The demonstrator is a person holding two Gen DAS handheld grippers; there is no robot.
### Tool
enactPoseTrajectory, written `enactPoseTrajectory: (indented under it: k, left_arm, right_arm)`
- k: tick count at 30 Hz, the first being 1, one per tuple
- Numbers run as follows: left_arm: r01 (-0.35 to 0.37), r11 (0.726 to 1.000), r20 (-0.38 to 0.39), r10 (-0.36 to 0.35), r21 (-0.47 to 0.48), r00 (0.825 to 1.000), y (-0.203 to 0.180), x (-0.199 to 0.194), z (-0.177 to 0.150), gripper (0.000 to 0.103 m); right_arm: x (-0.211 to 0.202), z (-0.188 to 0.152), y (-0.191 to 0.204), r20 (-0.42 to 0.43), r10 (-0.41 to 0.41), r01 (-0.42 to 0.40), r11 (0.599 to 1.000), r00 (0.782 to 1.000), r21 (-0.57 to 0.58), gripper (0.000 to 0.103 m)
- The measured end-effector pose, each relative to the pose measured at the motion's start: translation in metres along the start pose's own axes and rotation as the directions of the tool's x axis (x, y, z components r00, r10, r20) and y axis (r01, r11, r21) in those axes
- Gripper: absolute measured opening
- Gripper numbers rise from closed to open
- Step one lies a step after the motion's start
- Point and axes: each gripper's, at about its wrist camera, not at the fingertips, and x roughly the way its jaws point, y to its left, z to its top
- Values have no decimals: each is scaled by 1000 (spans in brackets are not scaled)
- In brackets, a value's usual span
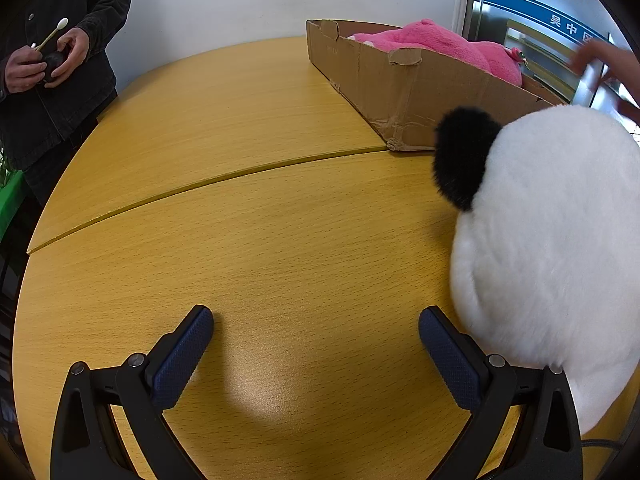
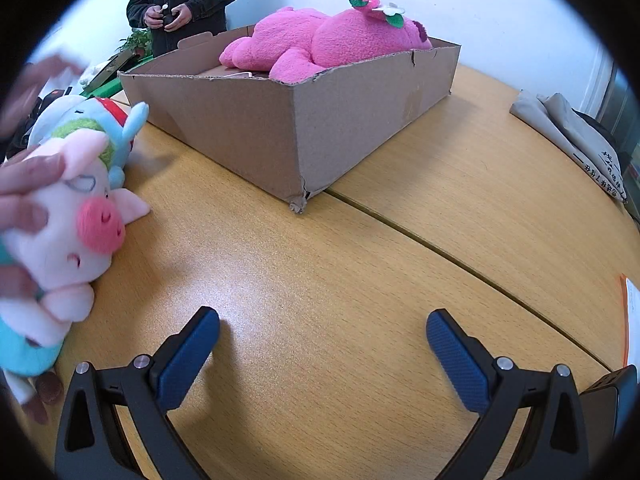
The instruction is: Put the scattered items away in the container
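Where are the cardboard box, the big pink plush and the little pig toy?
cardboard box (image 2: 248, 136): right wrist view, near side wall.
big pink plush (image 2: 340, 40): right wrist view, its body.
little pig toy (image 2: 72, 220): right wrist view, its face.

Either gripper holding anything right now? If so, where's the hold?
Nothing held. Left gripper and right gripper are both open over the bare table.

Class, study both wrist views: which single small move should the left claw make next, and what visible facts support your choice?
Probably swing the left claw slightly right to bracket the white plush. Both claws are open and empty, this toy sits on the table just beside the left claw's right finger, and the cardboard box so far shows only the pink plush.
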Motion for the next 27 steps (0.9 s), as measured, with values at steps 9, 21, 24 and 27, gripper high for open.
enactPoseTrajectory:
  k: [9,21,24,27]
  left_arm:
    - [0,1000,1,0,0,1000,1,0,-1,103]
    - [0,1000,1,0,0,1000,1,0,-1,103]
    - [0,1000,1,0,0,1000,0,-1,-1,103]
    - [0,1000,1,0,0,1000,0,-1,-1,103]
  right_arm:
    - [1,1,0,-1,-1,1,1000,1000,1,103]
    - [1,1,0,-2,-6,6,1000,1000,9,103]
    - [1,1,-1,-2,-6,6,1000,1000,9,103]
    - [1,2,-1,-2,-6,6,1000,1000,10,103]
